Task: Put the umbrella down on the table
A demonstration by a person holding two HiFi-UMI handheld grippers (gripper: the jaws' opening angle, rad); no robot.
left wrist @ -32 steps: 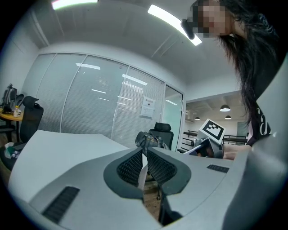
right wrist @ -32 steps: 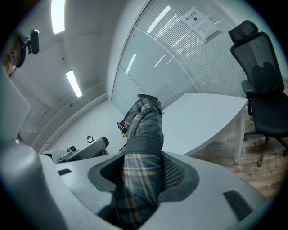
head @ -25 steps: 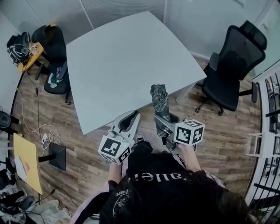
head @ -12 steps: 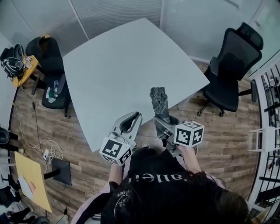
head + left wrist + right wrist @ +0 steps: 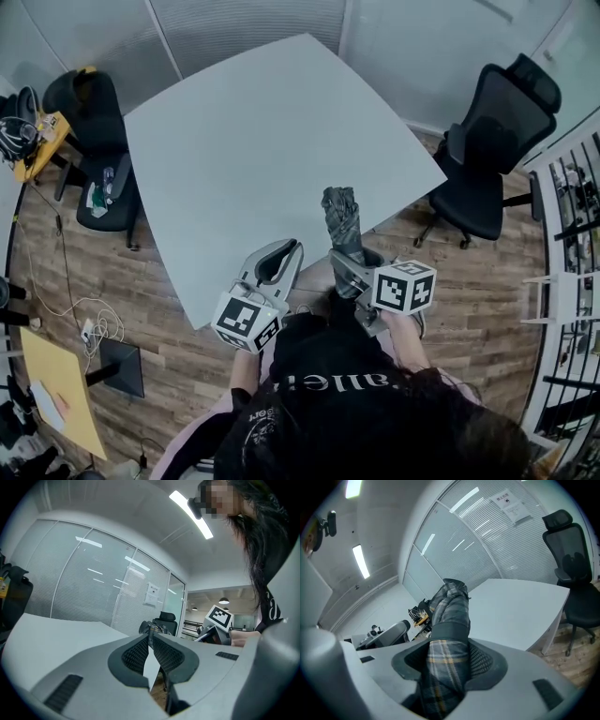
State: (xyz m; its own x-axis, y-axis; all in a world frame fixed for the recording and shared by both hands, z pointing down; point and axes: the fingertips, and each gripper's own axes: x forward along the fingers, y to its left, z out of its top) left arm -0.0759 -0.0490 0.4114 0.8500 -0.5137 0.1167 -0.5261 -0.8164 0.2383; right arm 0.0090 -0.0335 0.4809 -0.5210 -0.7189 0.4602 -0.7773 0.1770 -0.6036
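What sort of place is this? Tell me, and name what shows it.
Probably an office meeting room: a large pale table, black swivel chairs beside it, and glass partition walls with blinds.

umbrella [image 5: 342,220] at table [image 5: 262,141] edge, chair [image 5: 492,141] right

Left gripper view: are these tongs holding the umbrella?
No, the left tongs are shut with nothing between them, while the plaid umbrella is clamped in the right tongs.

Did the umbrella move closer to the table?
Yes. The umbrella has gone forward: its tip now reaches further in over the near edge of the table.
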